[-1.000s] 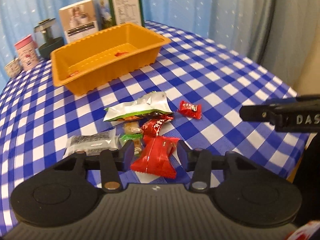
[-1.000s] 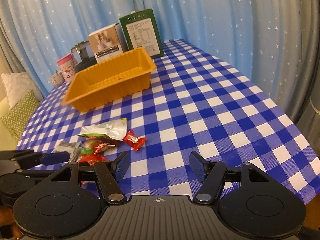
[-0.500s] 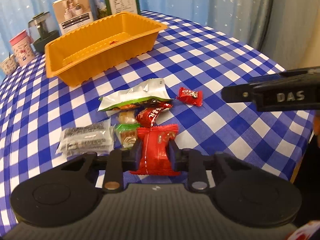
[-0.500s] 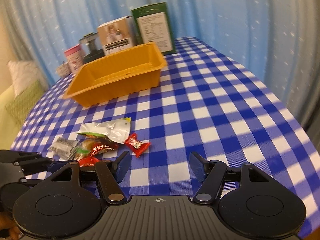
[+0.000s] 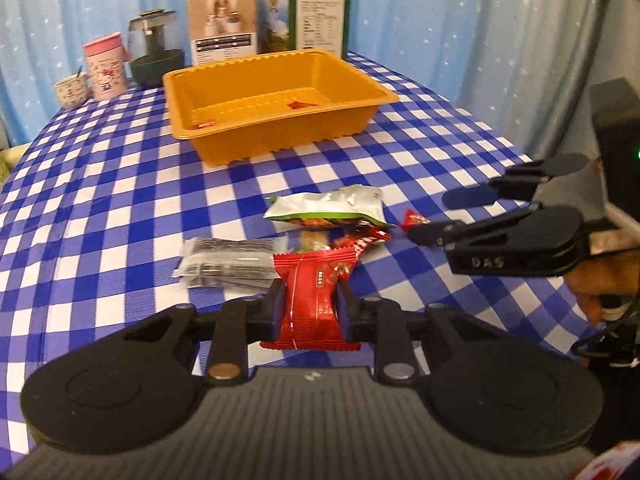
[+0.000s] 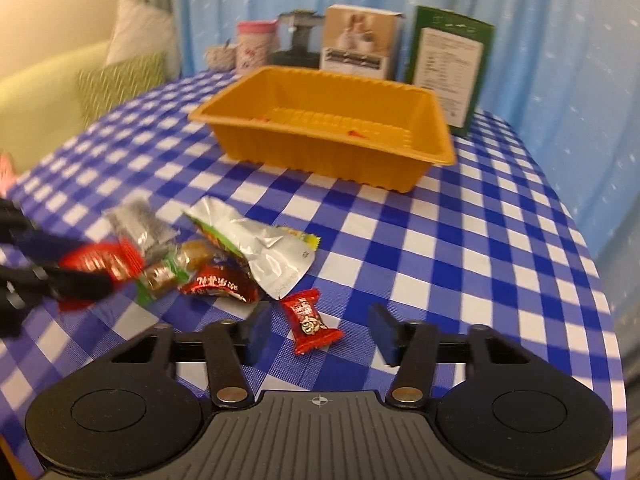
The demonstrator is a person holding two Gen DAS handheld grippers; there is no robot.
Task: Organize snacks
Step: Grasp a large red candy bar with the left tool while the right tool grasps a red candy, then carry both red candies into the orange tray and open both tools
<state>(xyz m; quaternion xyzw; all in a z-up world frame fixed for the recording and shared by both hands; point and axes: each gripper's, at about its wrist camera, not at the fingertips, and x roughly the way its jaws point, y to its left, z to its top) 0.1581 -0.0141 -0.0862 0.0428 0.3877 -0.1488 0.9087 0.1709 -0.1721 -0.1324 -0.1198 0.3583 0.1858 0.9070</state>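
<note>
Left tool (image 5: 310, 312) clamped on a red snack packet (image 5: 316, 300), pads pressing both sides, packet upright between them, on the near side of the orange tray (image 5: 276, 108). Just beyond the packet, toward the tray: a loose heap on the checked worktop (image 5: 100, 200) — grey-black sachet (image 5: 228, 260), silver-and-green pouch (image 5: 328, 208), a dark red wrapper (image 5: 360, 240) under the pouch's edge. Tray farther back, nearly bare, two small red scraps on its floor.

Right tool (image 6: 320, 330) with jaws just closing in, not yet touching anything; small red candy (image 6: 310, 320) lying on the cloth between the fingers, clear of both pads, nearest piece of the heap and well short of the tray. In the left wrist view the right tool (image 5: 436, 216) reaching in from the side, tips at that same candy (image 5: 414, 218).

Behind the tray: pink tin (image 5: 105, 66), small cup (image 5: 72, 90), dark glass jug (image 5: 154, 54), two upright boxes (image 5: 224, 24).
</note>
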